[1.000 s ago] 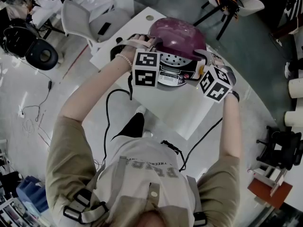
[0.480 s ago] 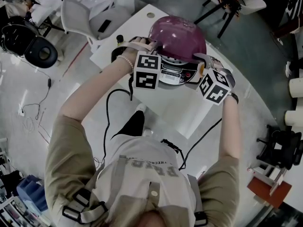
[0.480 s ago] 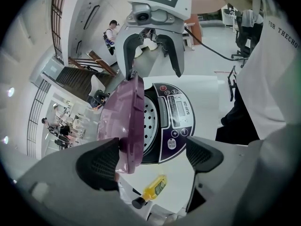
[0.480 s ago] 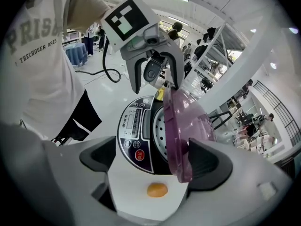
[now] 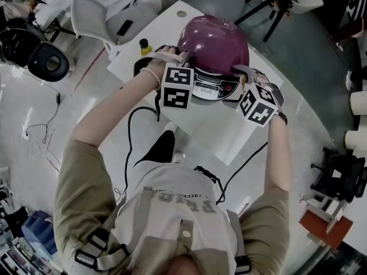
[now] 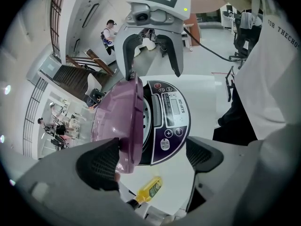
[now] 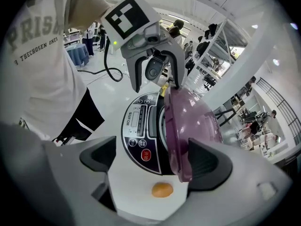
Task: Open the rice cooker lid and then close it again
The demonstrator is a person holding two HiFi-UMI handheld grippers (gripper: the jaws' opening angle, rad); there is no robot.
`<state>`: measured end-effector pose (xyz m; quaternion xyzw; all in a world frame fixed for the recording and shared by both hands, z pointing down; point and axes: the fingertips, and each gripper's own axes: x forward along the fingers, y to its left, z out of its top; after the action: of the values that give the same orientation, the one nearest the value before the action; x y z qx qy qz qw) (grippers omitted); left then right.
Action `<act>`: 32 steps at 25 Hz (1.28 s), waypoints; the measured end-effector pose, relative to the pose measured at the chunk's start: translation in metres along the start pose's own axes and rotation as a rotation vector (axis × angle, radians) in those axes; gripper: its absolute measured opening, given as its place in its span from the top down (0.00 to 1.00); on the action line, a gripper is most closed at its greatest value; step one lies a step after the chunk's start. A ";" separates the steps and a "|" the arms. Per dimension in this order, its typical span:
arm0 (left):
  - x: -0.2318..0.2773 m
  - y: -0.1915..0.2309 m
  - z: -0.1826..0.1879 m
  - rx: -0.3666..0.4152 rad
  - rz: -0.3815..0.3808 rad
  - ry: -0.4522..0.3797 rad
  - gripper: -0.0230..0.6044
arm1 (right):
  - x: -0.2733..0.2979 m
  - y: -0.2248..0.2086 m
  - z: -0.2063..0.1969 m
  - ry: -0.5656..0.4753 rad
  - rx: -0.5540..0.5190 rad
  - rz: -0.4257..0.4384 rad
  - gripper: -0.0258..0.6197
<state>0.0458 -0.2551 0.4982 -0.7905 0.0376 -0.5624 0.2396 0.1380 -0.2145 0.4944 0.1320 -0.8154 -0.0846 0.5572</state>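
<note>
The rice cooker [image 5: 209, 88] stood on the white surface [image 5: 229, 136], with its control panel [image 6: 169, 121] facing the person. Its purple lid [image 5: 213, 42] was raised partway. In the left gripper view a gap showed between lid and body, with the perforated inner plate [image 6: 146, 119] visible inside it. The left gripper [image 6: 151, 160] was at the cooker's left side with its fingers [image 6: 101, 164] spread wide, gripping nothing. The lower front of the cooker lay between them. The lid rim sat right at the outer finger, though contact could not be confirmed. The right gripper [image 7: 153, 159] was at the cooker's opposite side, its fingers [image 7: 207, 161] likewise wide apart and closed on nothing. The lid edge came right up to one finger, and the red button [image 7: 146, 155] on the panel lay between the two. A small orange round object [image 7: 162, 189] rested on the surface just in front of the cooker. A yellow bottle [image 6: 149, 188] lay near the cooker's left side. A black cable [image 5: 131, 136] hung off the surface edge towards the floor, and a grey chair [image 5: 94, 19] stood beyond the far corner.
</note>
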 end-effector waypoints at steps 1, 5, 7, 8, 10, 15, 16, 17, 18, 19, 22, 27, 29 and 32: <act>0.001 -0.002 0.000 0.000 -0.003 0.000 0.23 | 0.001 0.001 -0.001 0.004 -0.001 0.004 0.23; 0.006 -0.009 -0.002 -0.001 -0.018 -0.002 0.23 | 0.008 0.008 -0.004 0.017 -0.004 0.018 0.23; 0.009 -0.012 -0.002 0.001 -0.023 -0.002 0.23 | 0.010 0.010 -0.005 0.019 -0.003 0.025 0.23; 0.010 -0.013 -0.002 0.002 -0.025 -0.002 0.23 | 0.011 0.011 -0.006 0.020 -0.002 0.028 0.23; 0.012 -0.014 -0.003 0.000 -0.031 -0.004 0.23 | 0.013 0.012 -0.006 0.022 0.001 0.034 0.23; 0.016 -0.020 -0.004 0.000 -0.046 -0.004 0.23 | 0.018 0.017 -0.009 0.030 0.003 0.049 0.23; 0.017 -0.021 -0.004 0.000 -0.049 -0.004 0.23 | 0.019 0.018 -0.009 0.032 0.003 0.052 0.23; 0.018 -0.021 -0.004 0.001 -0.051 -0.003 0.23 | 0.020 0.018 -0.010 0.034 0.004 0.055 0.23; 0.019 -0.022 -0.004 0.001 -0.054 -0.002 0.23 | 0.020 0.019 -0.010 0.034 0.005 0.058 0.23; 0.020 -0.022 -0.004 0.000 -0.056 -0.001 0.23 | 0.021 0.019 -0.011 0.033 0.007 0.061 0.23; 0.023 -0.023 -0.005 -0.002 -0.064 0.000 0.23 | 0.024 0.019 -0.012 0.029 0.014 0.068 0.23; 0.026 -0.026 -0.007 -0.001 -0.075 0.006 0.23 | 0.028 0.022 -0.013 0.033 0.015 0.084 0.23; 0.027 -0.028 -0.008 -0.001 -0.082 0.008 0.23 | 0.029 0.024 -0.014 0.034 0.015 0.090 0.23; 0.028 -0.030 -0.008 -0.002 -0.092 0.012 0.23 | 0.030 0.026 -0.014 0.032 0.016 0.095 0.23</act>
<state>0.0430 -0.2401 0.5376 -0.7882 0.0030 -0.5775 0.2125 0.1381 -0.1992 0.5332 0.0989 -0.8125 -0.0497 0.5724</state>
